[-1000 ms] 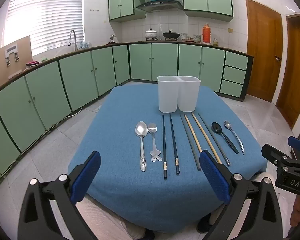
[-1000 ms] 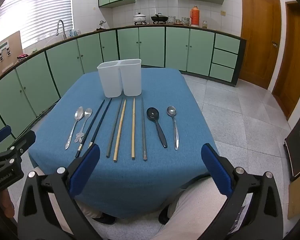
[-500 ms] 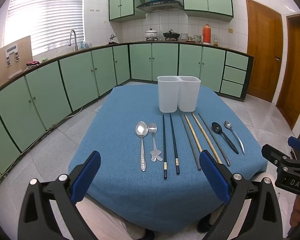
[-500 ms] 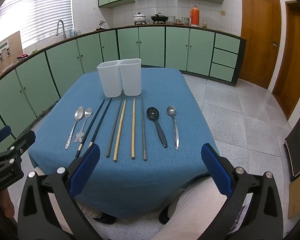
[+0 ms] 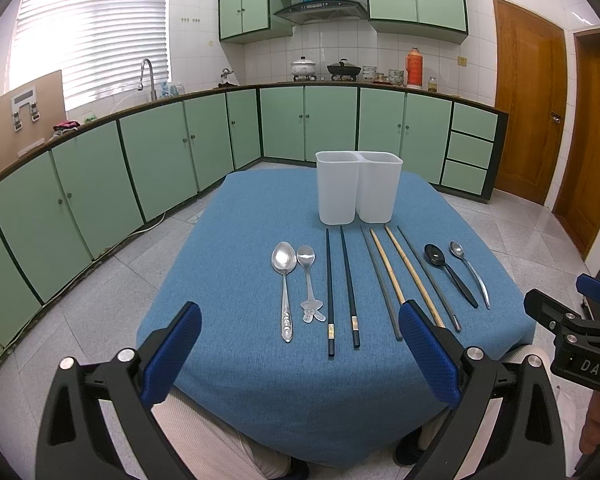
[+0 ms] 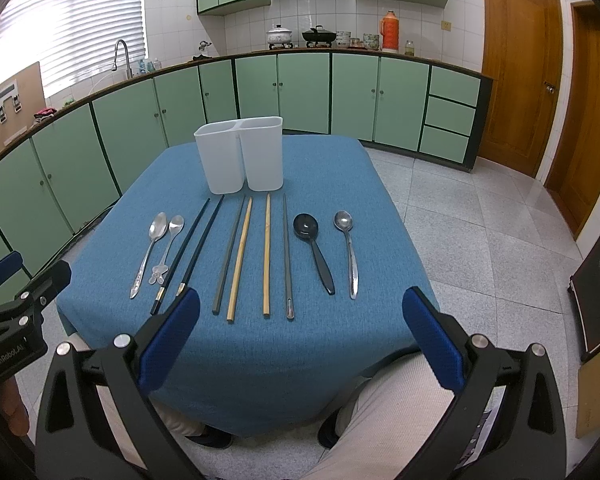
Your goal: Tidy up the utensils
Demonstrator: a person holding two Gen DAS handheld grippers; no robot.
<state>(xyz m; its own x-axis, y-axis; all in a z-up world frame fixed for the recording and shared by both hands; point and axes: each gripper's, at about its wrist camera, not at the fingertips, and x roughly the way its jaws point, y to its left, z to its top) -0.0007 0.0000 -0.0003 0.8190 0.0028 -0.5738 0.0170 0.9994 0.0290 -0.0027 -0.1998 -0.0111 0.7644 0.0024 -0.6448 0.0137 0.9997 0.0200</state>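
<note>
Here, the left gripper [image 5: 300, 354] and right gripper [image 6: 302, 338] hover level, fingers wide apart, before the blue-clothed table [image 5: 240, 240] in a green-cabineted kitchen.

It was a home kitchen: green cabinets [image 5: 332, 124] lined the tiled walls, with a sink tap [image 5: 146, 74], range hood [image 5: 320, 8] and pots [image 5: 303, 67].

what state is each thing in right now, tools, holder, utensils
left tool: open, holding nothing
right tool: open, holding nothing
white holder: upright, no utensils showing above its rim
spoons: flat on the cloth
chopsticks: flat, side by side
</note>
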